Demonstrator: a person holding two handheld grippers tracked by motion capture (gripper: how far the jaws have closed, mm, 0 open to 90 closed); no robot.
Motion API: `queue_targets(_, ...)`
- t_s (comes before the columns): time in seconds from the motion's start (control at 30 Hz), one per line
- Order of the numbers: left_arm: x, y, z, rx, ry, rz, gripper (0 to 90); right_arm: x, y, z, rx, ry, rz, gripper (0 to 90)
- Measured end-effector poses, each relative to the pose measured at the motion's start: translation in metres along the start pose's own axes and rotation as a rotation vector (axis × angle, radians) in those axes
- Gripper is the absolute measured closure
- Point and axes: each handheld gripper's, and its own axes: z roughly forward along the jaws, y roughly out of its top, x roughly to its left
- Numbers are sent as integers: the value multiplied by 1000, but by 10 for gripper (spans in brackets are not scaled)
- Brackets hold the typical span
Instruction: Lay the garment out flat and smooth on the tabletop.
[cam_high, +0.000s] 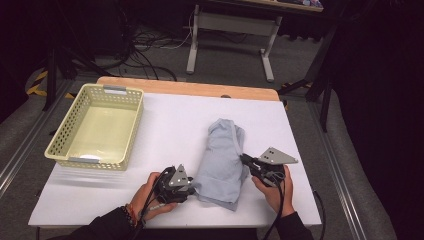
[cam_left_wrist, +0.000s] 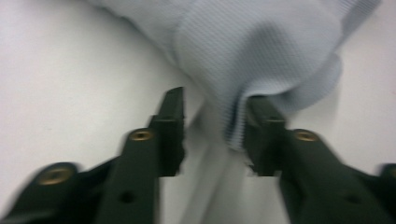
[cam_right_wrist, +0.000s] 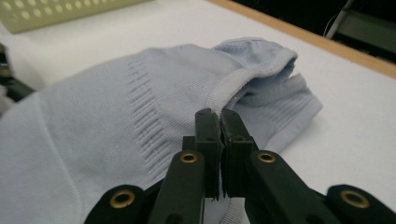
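Left tongs (cam_left_wrist: 214, 135) stand half open astride a fold of the pale blue garment (cam_high: 222, 160); right tongs (cam_right_wrist: 220, 122) are pinched shut on its edge. Garment lies on the bench (cam_high: 170, 130), right of the basket (cam_high: 97, 125).

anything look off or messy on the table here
Nothing spilled or damaged. The pale blue garment lies in a loose, lumpy bundle, its near edge rumpled rather than flat. The yellow basket sits slightly askew to the table edge. The right hand-held gripper is shut at the garment's edge.
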Motion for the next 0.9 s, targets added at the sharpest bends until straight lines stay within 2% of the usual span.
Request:
queue_targets(0.03,0,0,0,-4,-7,-6,495,1,1,-4,-10,-1,0,879)
queue_targets(0.07,0,0,-1,-8,2,1,399,2,1,-16,-30,-9,0,880)
queue_targets(0.13,0,2,-3,-22,-1,3,383,2,1,-20,-33,-14,0,881)
queue_targets(0.17,0,2,-5,-23,-8,2,362,2,0,-25,-37,-14,7,880)
queue_targets(0.2,0,3,-6,-21,-13,9,302,3,-5,-31,-33,-25,22,880)
queue_targets(0.23,0,3,-8,-19,-13,13,302,3,-5,-31,-33,-25,22,880)
queue_targets(0.4,-5,6,-21,-42,-42,61,183,3,-29,-26,72,-37,56,882)
queue_targets(0.43,-6,7,-24,-50,-49,65,155,4,-37,-22,111,-44,64,881)
queue_targets(0.53,-7,10,-30,-88,-67,56,139,5,-41,-19,133,-43,66,880)
queue_targets(0.63,-7,17,-31,-112,-60,42,139,6,-43,-13,168,-41,61,847)
queue_targets(0.67,-7,22,-30,-121,-34,34,152,6,-43,-11,162,-38,64,801)
queue_targets(0.7,-7,22,-30,-121,-34,34,156,6,-43,-11,162,-38,64,801)
queue_targets(0.77,-5,28,-26,-130,-15,17,157,5,-43,-10,157,-48,82,737)
queue_targets(0.8,-2,30,-23,-130,-16,3,165,4,-43,-10,144,-45,91,722)
queue_targets(0.83,0,33,-16,-121,-29,-12,170,2,-41,-14,104,-43,102,657)
queue_targets(0.87,2,35,-11,-107,-21,-8,175,2,-40,-15,89,-48,108,624)
queue_targets(0.9,2,36,-4,-82,4,-2,191,1,-39,-16,63,-46,119,590)
